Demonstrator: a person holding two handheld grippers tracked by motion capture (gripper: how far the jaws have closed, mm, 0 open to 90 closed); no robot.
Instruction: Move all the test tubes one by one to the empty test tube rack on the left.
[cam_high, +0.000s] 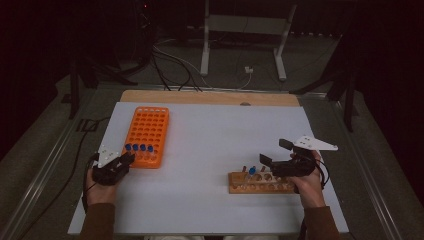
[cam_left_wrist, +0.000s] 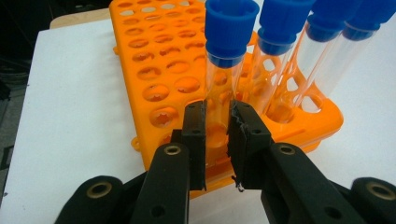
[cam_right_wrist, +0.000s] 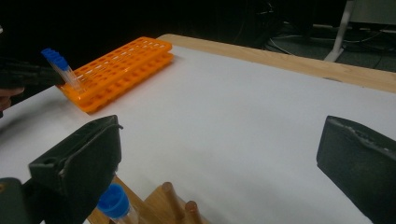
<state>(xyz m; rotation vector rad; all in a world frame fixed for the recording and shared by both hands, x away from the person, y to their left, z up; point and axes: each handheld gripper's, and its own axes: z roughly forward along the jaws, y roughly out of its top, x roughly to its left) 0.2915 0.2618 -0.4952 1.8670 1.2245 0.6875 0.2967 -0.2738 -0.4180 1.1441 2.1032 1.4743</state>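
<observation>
Clamping a clear plastic test tube with a blue screw cap (cam_left_wrist: 224, 51), the left gripper (cam_left_wrist: 217, 135) has its two black jaws drawn in tight on the tube's glassy body, one pad on each side, below the cap. The tube stands upright in a corner hole of the orange plastic tube rack with rows of round holes (cam_left_wrist: 159, 60), directly ahead of the jaws, and three more blue-capped clear tubes (cam_left_wrist: 285, 28) stand in a row just to the right of the held one as the left gripper looks at them (their caps run off the top edge of that view). In the high view the left gripper (cam_high: 125, 159) lies at the near end of the rack, its tips at the row of blue caps, with the person's left hand (cam_high: 101, 187) behind it. The right gripper (cam_high: 272, 152) is wide open, nothing between its jaws, and hangs just above a long wooden tube stand with pegs (cam_high: 260, 184). Just under its left jaw, in the right gripper view, sits another blue-capped tube (cam_right_wrist: 113, 201) in that stand, near two brown wooden pegs (cam_right_wrist: 180, 203). Both racks rest on a white tabletop sheet (cam_high: 215, 130), well apart from each other.
</observation>
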